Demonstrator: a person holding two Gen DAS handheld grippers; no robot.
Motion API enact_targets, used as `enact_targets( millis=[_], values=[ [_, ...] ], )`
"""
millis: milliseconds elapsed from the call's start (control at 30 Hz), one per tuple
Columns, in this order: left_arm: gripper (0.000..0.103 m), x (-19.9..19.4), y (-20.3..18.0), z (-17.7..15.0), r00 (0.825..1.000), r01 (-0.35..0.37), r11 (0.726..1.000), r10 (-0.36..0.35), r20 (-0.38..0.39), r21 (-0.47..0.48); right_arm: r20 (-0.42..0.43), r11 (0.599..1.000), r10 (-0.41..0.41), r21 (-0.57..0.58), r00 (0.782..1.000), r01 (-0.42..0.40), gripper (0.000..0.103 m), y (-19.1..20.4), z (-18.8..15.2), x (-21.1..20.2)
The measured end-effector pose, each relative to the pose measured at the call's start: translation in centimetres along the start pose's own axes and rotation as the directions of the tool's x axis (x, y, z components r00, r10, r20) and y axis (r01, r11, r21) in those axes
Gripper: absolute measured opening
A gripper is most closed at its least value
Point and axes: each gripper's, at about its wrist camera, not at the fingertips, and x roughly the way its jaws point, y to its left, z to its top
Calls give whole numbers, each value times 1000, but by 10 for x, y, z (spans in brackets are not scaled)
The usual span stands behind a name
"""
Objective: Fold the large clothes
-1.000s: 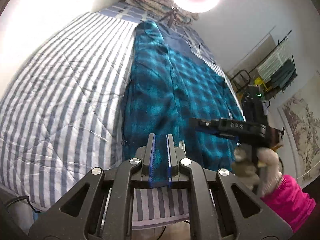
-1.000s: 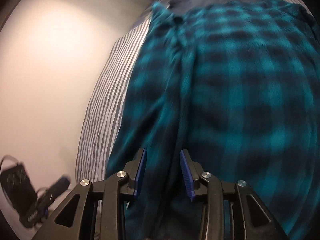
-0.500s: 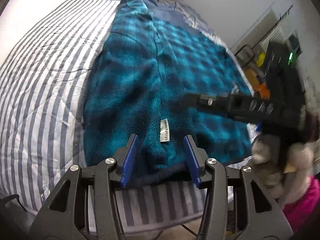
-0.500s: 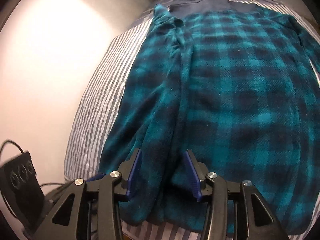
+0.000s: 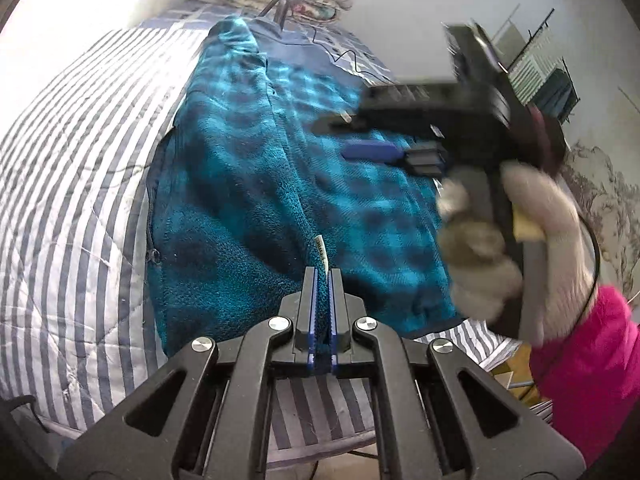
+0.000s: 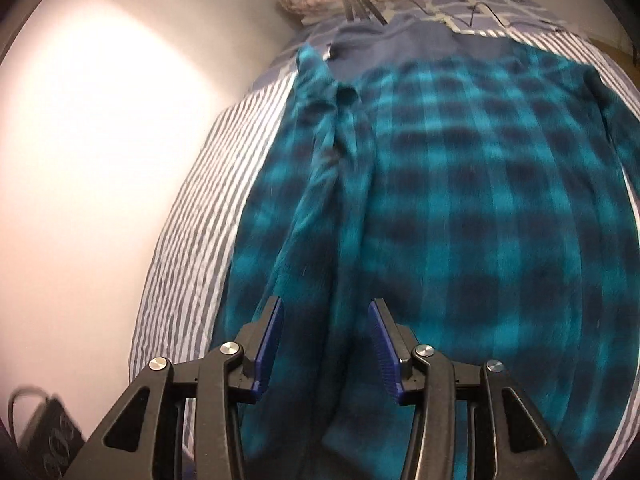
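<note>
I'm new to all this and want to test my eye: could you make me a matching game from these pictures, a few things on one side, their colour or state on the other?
Things:
1. fleece garment
2. bedcover
3. left gripper
4. sleeve

Descriptions:
A. bright pink
B. teal and dark plaid
C. shut on fabric at the near hem
D. blue-grey and white stripes

Pairs: 1-B, 2-D, 3-C, 4-A

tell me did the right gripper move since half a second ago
Yes. In the left wrist view the right gripper now sits higher against the teal plaid garment, nearer its far end. Its jaws are opening, with nothing between them.
</note>
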Motion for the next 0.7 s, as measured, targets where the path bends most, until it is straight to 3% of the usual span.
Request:
enact_targets(
  millis=[67, 267, 433, 467, 500, 567, 700],
  values=[
    [2, 0, -4, -3, 1000, -18, 1000, 18, 0, 22, -6, 1000, 28, 5, 1000, -28, 57, 1, 13, 6],
    [2, 8, -18, 1, 999, -48, 996, 48, 3, 80, 14, 998, 63, 11, 998, -63, 57, 12, 52, 36],
    [2, 18, -27, 5, 998, -63, 988, 64, -1, 139, -26, 999, -27, -26, 999, 26, 53, 13, 75, 79],
    [2, 20, -28, 4, 998, -64, 987, 65, -6, 149, -41, 999, -33, -32, 999, 32, 42, 11, 77, 86],
    [2, 23, -29, 4, 998, -67, 985, 69, -10, 159, -64, 998, -39, -52, 997, 35, 24, 9, 77, 96],
    [2, 30, -32, 2, 997, -71, 981, 77, -24, 180, -95, 996, -30, -85, 995, 22, 5, 6, 75, 107],
    [2, 49, -38, -4, 993, -91, 966, 107, -55, 241, -56, 996, 68, -48, 996, -70, 3, -11, 78, 99]
  ],
)
